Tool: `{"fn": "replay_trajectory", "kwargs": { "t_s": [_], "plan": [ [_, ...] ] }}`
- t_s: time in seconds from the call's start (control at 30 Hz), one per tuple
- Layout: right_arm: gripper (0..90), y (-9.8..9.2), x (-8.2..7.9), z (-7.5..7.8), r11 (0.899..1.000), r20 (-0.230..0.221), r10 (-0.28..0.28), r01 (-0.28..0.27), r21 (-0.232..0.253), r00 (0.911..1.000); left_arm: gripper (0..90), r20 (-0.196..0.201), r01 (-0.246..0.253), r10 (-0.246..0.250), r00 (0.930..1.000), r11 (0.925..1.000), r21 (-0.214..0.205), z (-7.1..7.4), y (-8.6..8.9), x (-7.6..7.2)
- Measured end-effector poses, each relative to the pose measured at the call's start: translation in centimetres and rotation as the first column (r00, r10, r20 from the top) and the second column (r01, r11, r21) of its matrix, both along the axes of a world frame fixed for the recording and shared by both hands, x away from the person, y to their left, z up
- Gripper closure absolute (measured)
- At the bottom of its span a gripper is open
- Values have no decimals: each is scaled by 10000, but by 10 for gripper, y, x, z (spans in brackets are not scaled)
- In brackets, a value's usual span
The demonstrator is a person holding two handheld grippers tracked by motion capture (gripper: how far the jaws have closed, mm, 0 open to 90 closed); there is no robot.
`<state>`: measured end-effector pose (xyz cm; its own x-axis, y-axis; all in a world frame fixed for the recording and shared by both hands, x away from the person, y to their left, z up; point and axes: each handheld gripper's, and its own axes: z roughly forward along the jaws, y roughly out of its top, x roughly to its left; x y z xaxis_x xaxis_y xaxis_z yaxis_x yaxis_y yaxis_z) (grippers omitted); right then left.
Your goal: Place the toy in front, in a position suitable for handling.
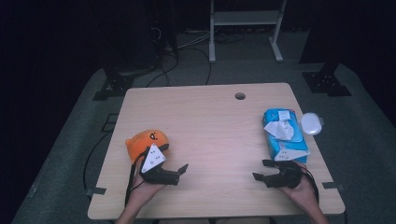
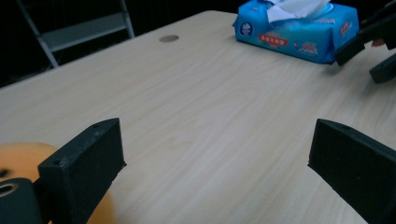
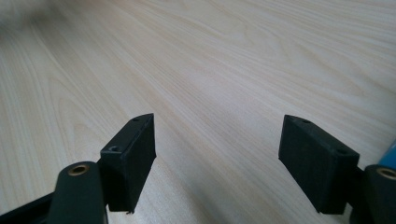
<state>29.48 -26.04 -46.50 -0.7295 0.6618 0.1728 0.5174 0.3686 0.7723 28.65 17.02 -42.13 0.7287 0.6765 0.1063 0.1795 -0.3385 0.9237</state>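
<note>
Both grippers are black all over. The left gripper point(image 1: 183, 169) wears a pale grey three-cornered plate dotted with dark marks, and a thin black cable trails off it. The right gripper point(image 1: 261, 170) shows blocky flat-faced jaws with small screw holes and brass-ringed pivots. Forearms bare, no sleeves.

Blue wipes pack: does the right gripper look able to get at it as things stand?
Probably yes. The right gripper sits just in front of the blue wipes pack with its jaws open, and only bare table lies between them. It points away toward the table's middle, so it must turn first.
</note>
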Motion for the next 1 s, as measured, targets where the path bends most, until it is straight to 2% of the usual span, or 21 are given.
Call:
{"fn": "replay_trajectory", "kwargs": {
  "t_s": [0.03,0.07,0.1,0.17,0.2,0.23,0.3,0.4,0.43,0.53,0.6,0.67,0.7,0.87,0.9,1.0],
  "plan": [
    [261,0,0,0,10000,-18,-4,4,9,10000,24,355,-50,46,9994,9999,127,9,7,1],
    [261,0,0,0,10000,-7,-22,22,15,10000,25,466,-92,83,9989,9998,194,13,11,2],
    [261,0,0,0,10000,-7,-22,22,15,10000,24,466,-92,83,9989,9998,194,13,11,2],
    [261,-2,-2,1,9999,48,-94,94,59,9999,25,594,-393,379,9975,9990,234,24,28,9],
    [261,-2,-2,1,9999,48,-94,94,59,9999,24,594,-393,379,9975,9990,234,24,28,9],
    [261,-2,-2,2,9998,60,-120,119,150,9999,25,791,-648,622,9949,9974,301,30,38,12],
    [261,-3,-3,2,9998,73,-114,113,161,9999,25,867,-882,859,9925,9958,226,35,51,16],
    [261,-3,-4,1,9998,51,-136,135,146,9999,24,872,-1166,1129,9898,9925,376,38,60,21],
    [261,-2,-4,1,9998,48,-138,137,116,9999,24,728,-1185,1162,9906,9926,281,39,71,25],
    [261,-2,-4,2,9999,81,-122,121,95,9999,25,671,-1326,1303,9892,9907,303,36,83,32],
    [260,-2,-5,2,9999,94,-128,127,86,9999,25,487,-1349,1333,9899,9904,314,31,91,36],
    [261,-2,-5,1,9999,79,-155,154,62,9998,25,438,-1349,1336,9901,9904,284,30,93,37],
    [261,-2,-5,1,9998,71,-172,172,33,9998,25,212,-1347,1341,9907,9905,291,25,98,40],
    [261,-2,-5,1,9999,13,-171,171,7,9999,25,-100,-1444,1445,9894,9894,175,16,108,47],
    [261,-1,-5,1,9999,30,-154,154,-23,9999,25,-348,-1413,1415,9893,9899,94,12,112,51],
    [261,0,-5,0,9999,29,-135,135,-83,9999,25,-578,-1374,1379,9888,9904,131,8,114,56]
  ]
}}
